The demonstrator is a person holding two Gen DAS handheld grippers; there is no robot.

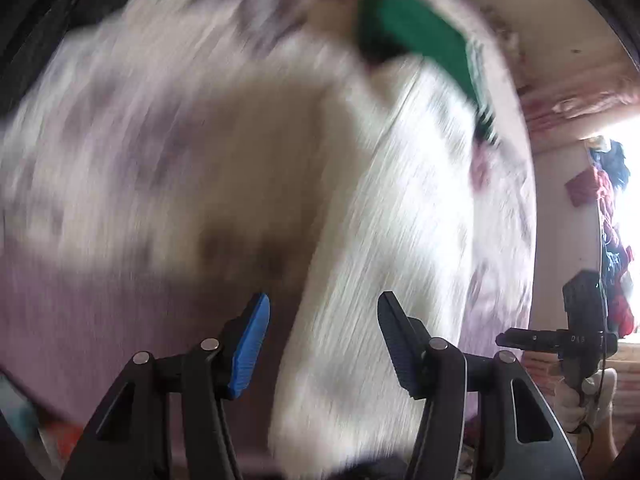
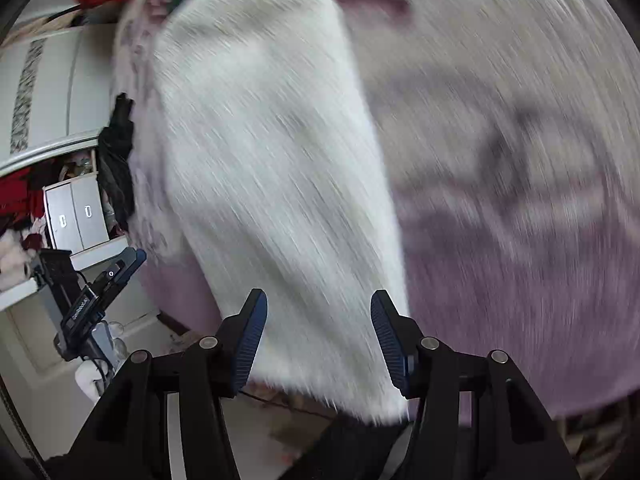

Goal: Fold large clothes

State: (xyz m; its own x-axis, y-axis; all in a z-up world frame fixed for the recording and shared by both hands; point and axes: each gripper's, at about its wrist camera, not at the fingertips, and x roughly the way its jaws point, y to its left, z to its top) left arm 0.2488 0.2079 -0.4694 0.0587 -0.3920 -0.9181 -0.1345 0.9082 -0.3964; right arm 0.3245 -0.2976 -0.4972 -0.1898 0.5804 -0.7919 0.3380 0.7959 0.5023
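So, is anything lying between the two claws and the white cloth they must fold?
Nothing visible is in the way. The white cloth lies directly ahead of the right claw and the left claw, on the pale purple sheet. Both claws are open and empty. The green item sits at the cloth's far end.

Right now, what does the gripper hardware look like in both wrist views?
Left gripper: black scissor-link arms with silver pivot pins; one bright blue ribbed pad, the other pad looks dark. Right gripper: same black linkage, both ribbed pads dark blue. Each view also shows the other unit from outside: a black body with a cable, held in a white glove.
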